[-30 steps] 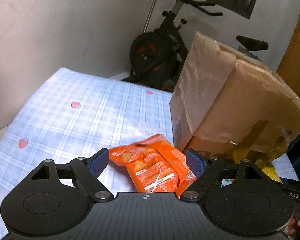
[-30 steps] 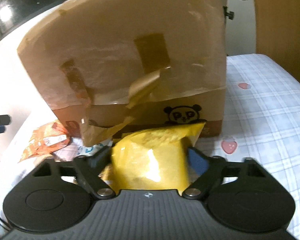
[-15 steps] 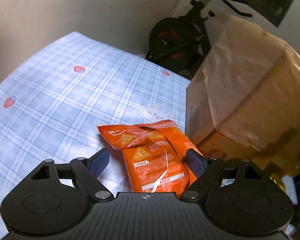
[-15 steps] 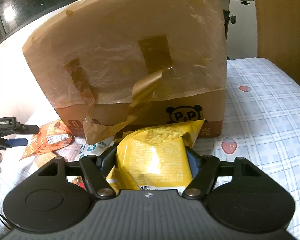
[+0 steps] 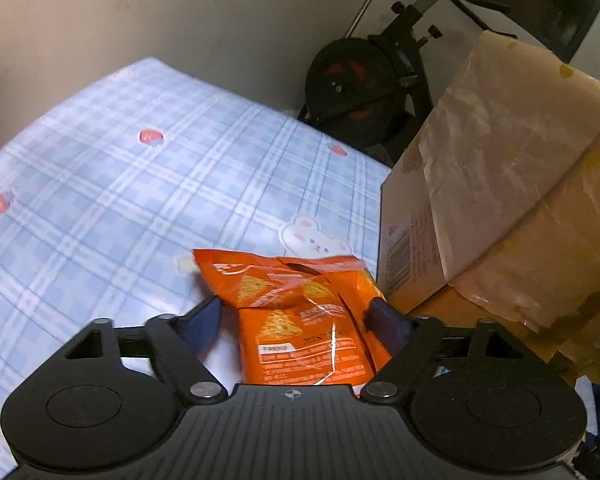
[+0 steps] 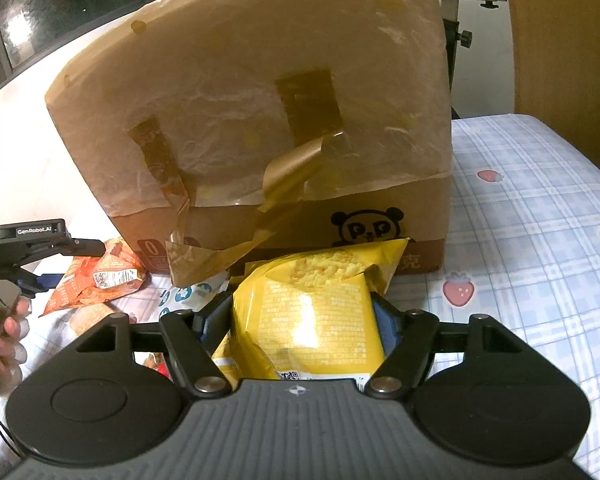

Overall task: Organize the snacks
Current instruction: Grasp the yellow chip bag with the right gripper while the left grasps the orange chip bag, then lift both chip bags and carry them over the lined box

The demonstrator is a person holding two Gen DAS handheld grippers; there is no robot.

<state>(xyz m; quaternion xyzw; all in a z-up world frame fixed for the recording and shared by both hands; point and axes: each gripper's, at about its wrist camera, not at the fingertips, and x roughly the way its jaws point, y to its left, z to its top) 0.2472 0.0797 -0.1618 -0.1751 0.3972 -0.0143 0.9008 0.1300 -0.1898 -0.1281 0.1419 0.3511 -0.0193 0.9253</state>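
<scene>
Since a second ago the left gripper (image 5: 293, 318) has come down over the orange bag (image 5: 300, 320), which now fills more of the gap between its blue pads, and its jaws are closing on it; the right-hand pad touches the bag's edge while the left-hand pad stands just clear, so the grip is not yet clenched. That orange bag lies flat on the blue checked cloth (image 5: 119, 208), just left of the box (image 5: 480, 208) and near its corner, with a bear print on the cloth just beyond it. On the other side, the right gripper (image 6: 300, 316) has kept its place and grasps the yellow bag (image 6: 320, 308): both blue pads press on the bag's sides and it stands up between them, its top edge in front of the box's (image 6: 259, 112) panda mark. Whether the yellow bag touches the cloth below, I cannot tell. From the right wrist view the orange bag (image 6: 99, 276) shows at far left by the box's corner, with the left gripper (image 6: 27, 240) above it and a hand (image 6: 7, 332) holding that tool. A white packet with blue print (image 6: 187, 296) lies between the two bags, under a loose strip of brown tape (image 6: 227, 248) that hangs from the box. The box stands on the cloth, wrapped in pale film. Beyond the cloth's far edge, an exercise bike (image 5: 364, 84) stands against the wall
</scene>
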